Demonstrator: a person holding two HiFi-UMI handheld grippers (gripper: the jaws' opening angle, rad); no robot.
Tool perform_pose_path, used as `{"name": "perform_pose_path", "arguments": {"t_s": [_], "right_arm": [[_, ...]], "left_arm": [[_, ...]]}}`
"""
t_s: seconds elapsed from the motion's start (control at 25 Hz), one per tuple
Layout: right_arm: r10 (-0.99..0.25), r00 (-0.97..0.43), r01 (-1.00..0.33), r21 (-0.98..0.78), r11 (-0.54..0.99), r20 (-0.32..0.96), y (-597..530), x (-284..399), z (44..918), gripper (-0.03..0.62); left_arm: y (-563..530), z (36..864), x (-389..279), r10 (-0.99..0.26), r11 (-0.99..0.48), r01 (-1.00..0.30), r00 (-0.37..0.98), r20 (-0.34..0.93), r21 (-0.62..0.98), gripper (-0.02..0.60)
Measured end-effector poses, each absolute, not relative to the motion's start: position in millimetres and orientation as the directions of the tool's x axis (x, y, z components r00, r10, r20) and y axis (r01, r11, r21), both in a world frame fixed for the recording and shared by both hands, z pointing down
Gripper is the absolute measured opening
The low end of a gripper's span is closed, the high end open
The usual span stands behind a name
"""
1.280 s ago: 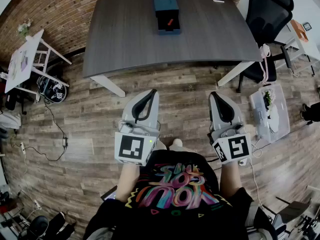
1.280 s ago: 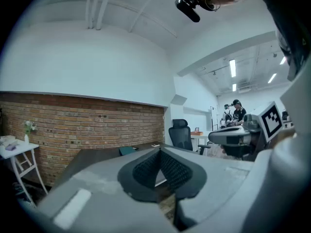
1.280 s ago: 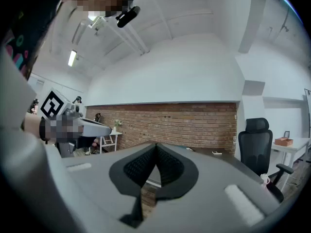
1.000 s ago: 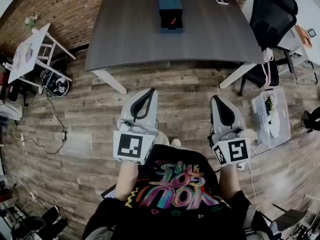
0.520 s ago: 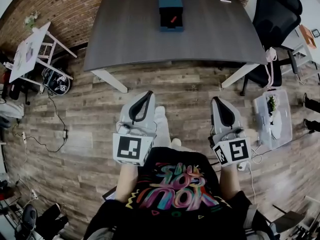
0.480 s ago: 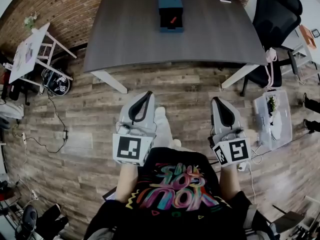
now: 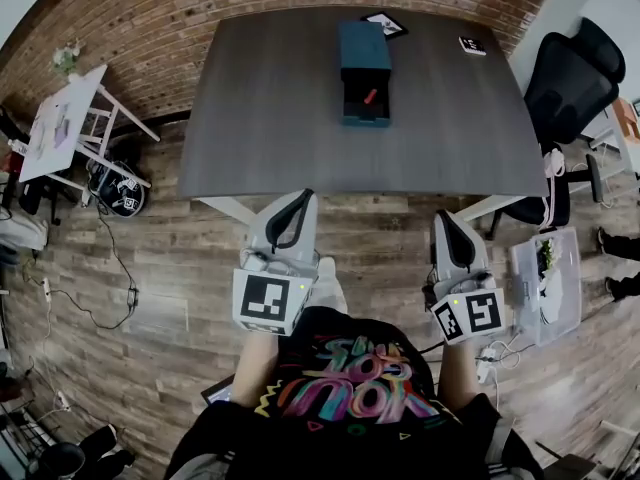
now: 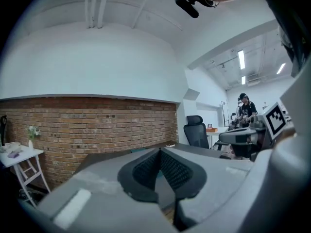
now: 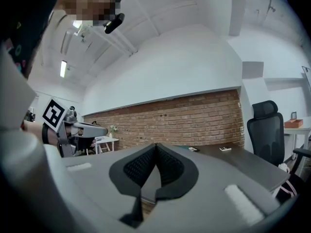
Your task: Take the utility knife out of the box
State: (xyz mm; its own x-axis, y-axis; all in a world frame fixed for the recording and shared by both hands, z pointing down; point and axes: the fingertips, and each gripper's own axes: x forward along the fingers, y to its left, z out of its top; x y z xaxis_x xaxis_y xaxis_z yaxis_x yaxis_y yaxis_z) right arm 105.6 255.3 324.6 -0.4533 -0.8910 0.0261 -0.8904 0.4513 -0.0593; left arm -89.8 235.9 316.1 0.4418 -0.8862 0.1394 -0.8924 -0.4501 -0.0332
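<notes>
A teal box (image 7: 364,71) stands on the dark grey table (image 7: 270,98), its open front part showing a small red utility knife (image 7: 369,96) inside. My left gripper (image 7: 304,196) hangs at the table's near edge, jaws shut and empty. My right gripper (image 7: 443,217) is held over the floor just short of that edge, also shut with nothing in it. In the left gripper view the left gripper (image 8: 160,151) shows pads pressed together; in the right gripper view the right gripper (image 9: 156,145) shows the same.
A black office chair (image 7: 575,83) stands right of the table. Two marker cards (image 7: 472,45) lie at the table's far side. A white side table (image 7: 60,118) is at the left, a clear bin (image 7: 545,283) on the floor at the right. People stand far off.
The table and box have come closer and lower in the head view. Both grippers have advanced toward the table's near edge, still shut.
</notes>
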Motion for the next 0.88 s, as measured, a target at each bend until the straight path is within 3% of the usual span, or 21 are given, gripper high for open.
{"name": "perform_pose_path", "arguments": {"t_s": [0.48,0.88], "right_arm": [[-0.899,-0.426,-0.905,-0.029,0.425,0.106,139,63,338,0.000],[-0.905,-0.388,-0.918,0.013,0.396,0.173,91,45,352,0.001]], "left_arm": [[109,328,-125,-0.852,-0.503,-0.864,0.494,0.172,-0.010,0.002],[57,354,-117,-0.786,-0.586,-0.810,0.576,0.225,0.024,0.002]]}}
